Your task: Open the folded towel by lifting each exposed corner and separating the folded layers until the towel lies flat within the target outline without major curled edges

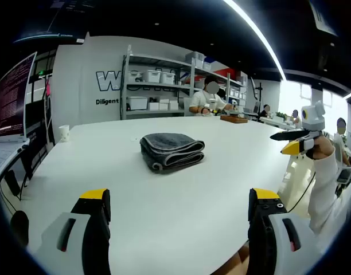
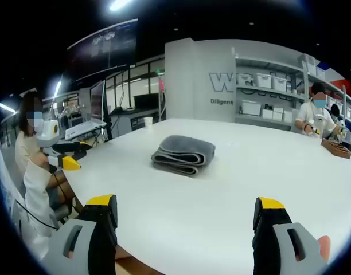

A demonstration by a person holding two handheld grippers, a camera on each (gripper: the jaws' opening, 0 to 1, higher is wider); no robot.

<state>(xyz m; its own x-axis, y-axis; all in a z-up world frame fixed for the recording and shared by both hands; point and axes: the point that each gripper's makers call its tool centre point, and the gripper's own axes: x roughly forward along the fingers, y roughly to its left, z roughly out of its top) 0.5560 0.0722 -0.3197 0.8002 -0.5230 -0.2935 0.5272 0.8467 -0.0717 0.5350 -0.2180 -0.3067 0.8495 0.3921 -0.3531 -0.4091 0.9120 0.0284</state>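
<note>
A dark grey towel (image 1: 172, 150) lies folded in a thick bundle on the white table (image 1: 164, 217), its rolled layers facing me. My left gripper (image 1: 181, 197) hovers over the near table edge, well short of the towel, jaws wide apart and holding nothing. In the right gripper view the towel (image 2: 184, 153) sits mid-table, and my right gripper (image 2: 187, 201) is open and apart from it too. Each gripper appears in the other's view, held off the table side: the right gripper (image 1: 295, 141) at the right, the left gripper (image 2: 63, 156) at the left.
A paper cup (image 1: 63, 133) stands near the table's far left edge. A seated person (image 1: 207, 100) works at the far end beside a wooden box (image 1: 234, 119). Shelves with white bins (image 1: 158, 86) line the back wall. A monitor (image 1: 15, 97) stands at the left.
</note>
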